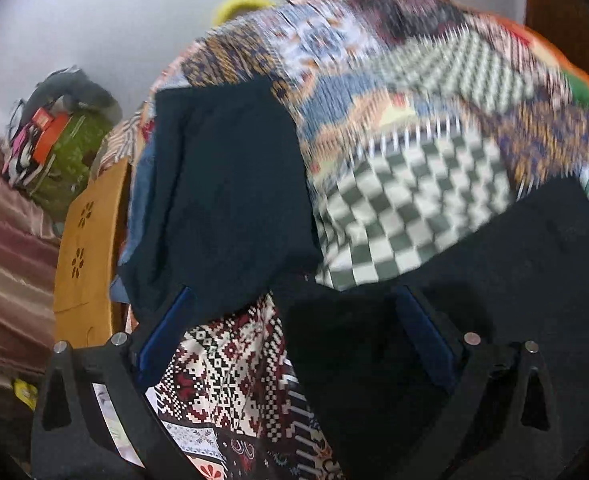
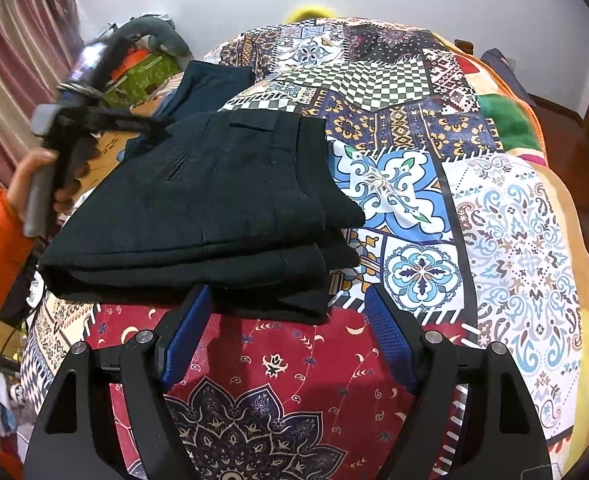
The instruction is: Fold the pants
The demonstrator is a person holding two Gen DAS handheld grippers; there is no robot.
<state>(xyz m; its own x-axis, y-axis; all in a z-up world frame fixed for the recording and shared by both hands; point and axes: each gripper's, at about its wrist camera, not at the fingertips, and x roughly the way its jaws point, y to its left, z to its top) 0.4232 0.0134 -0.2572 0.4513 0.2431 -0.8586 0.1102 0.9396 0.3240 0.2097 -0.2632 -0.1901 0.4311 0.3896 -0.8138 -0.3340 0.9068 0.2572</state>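
Note:
Folded black pants (image 2: 214, 208) lie in a stack on the patchwork bedspread (image 2: 414, 184). Behind them rests a second dark folded garment (image 2: 210, 80). My right gripper (image 2: 286, 316) stands open at the stack's near edge, its blue pads (image 2: 186, 340) touching nothing. A hand in an orange sleeve holds my left gripper (image 2: 134, 122), blurred, over the stack's far left corner. In the blurred left wrist view my left gripper (image 1: 294, 320) is spread wide over bedspread and black cloth, gripping nothing. There the dark garment (image 1: 222, 192) lies ahead and the black pants (image 1: 494, 280) to the right.
A tan board with flower cut-outs (image 1: 82, 248) runs along the bed's left side. Beyond it is a clutter pile with green cloth (image 1: 66, 148) and a striped curtain (image 1: 2, 260). An orange and green blanket (image 2: 502, 116) lies at the far right.

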